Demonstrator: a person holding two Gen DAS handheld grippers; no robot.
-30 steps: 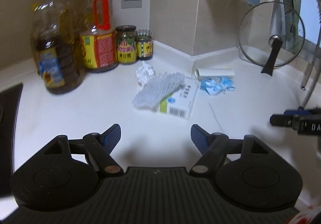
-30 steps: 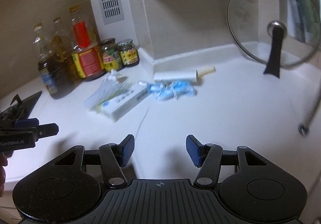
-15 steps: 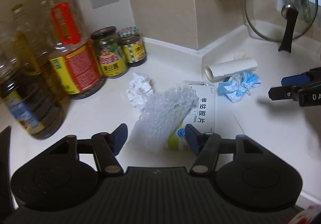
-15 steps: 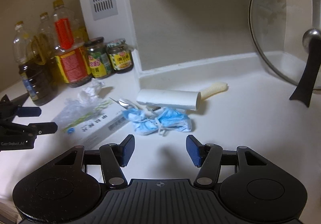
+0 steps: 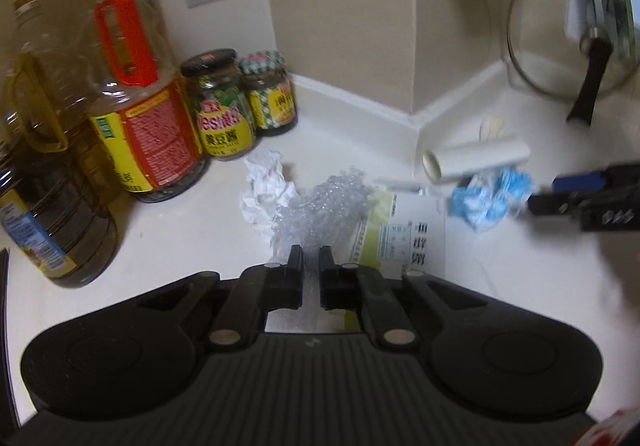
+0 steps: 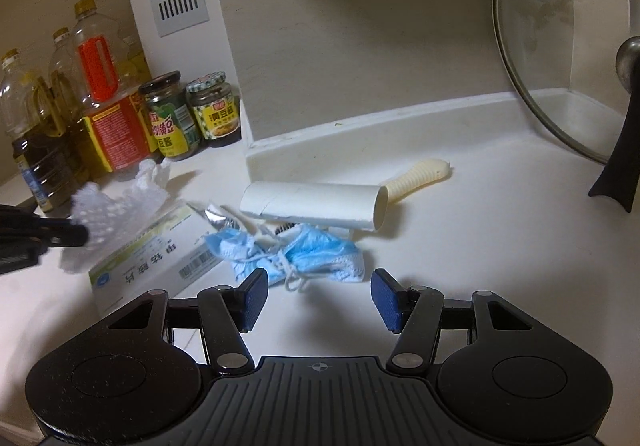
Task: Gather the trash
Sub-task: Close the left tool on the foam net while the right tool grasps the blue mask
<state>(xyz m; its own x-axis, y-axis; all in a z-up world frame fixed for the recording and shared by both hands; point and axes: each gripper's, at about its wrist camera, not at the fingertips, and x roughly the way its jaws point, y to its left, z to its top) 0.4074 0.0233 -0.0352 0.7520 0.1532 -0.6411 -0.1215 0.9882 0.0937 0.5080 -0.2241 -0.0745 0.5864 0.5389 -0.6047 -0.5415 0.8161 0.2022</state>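
Observation:
On the white counter lies a sheet of bubble wrap (image 5: 320, 206) over a white and green medicine box (image 5: 416, 242). My left gripper (image 5: 310, 258) is shut on the near edge of the bubble wrap (image 6: 108, 214). A crumpled tissue (image 5: 266, 190) sits just behind it. In the right wrist view, a blue face mask (image 6: 316, 250) lies right in front of my right gripper (image 6: 319, 280), which is open and holds nothing. A white cardboard tube (image 6: 316, 206) rests behind the mask, with a cream ridged piece (image 6: 420, 178) beyond it.
Oil bottles (image 5: 132, 86) and two sauce jars (image 5: 224, 106) stand at the back left against the wall. A glass pot lid (image 6: 560, 46) leans at the back right. A wall corner (image 6: 248, 150) juts out behind the tube.
My left gripper moved forward onto the bubble wrap and shut on it. My right gripper came closer to the blue mask, staying open.

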